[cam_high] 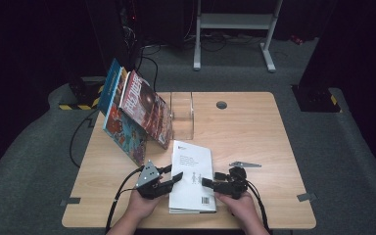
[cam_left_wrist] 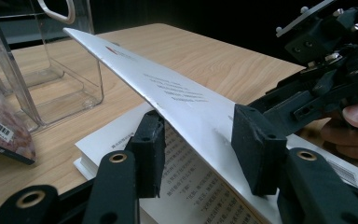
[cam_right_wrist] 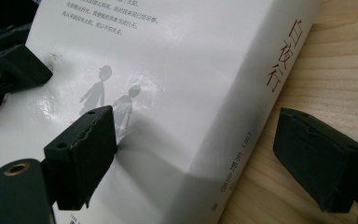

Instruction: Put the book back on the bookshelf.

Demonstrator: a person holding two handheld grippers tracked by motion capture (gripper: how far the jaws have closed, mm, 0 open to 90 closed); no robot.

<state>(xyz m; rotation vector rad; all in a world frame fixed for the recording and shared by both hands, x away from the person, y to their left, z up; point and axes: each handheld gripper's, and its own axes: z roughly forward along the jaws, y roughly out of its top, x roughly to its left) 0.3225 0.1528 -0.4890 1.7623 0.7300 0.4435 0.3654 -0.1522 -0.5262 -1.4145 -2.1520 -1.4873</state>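
A white book [cam_high: 192, 177] lies at the table's front middle, spine toward the right. My left gripper [cam_high: 172, 174] reaches in from the book's left edge. In the left gripper view the white cover [cam_left_wrist: 177, 95] is raised off the printed pages [cam_left_wrist: 200, 186] and slants between the jaws of the left gripper [cam_left_wrist: 200, 140]. One finger [cam_left_wrist: 149, 140] is under it and the other [cam_left_wrist: 256, 149] above it, with a wide gap, so the gripper is open. My right gripper [cam_right_wrist: 205, 144] is open and straddles the spine [cam_right_wrist: 256, 126]. One pad [cam_right_wrist: 86, 149] presses on the cover and the other [cam_right_wrist: 321, 161] hangs over bare table.
Several colourful books [cam_high: 134, 112] lean together at the back left. A clear acrylic holder [cam_high: 182, 115] stands behind the white book, also in the left gripper view [cam_left_wrist: 51, 70]. The wooden table [cam_high: 249, 127] has a round grommet [cam_high: 221, 105]. The right gripper [cam_left_wrist: 326, 70] shows beyond the cover.
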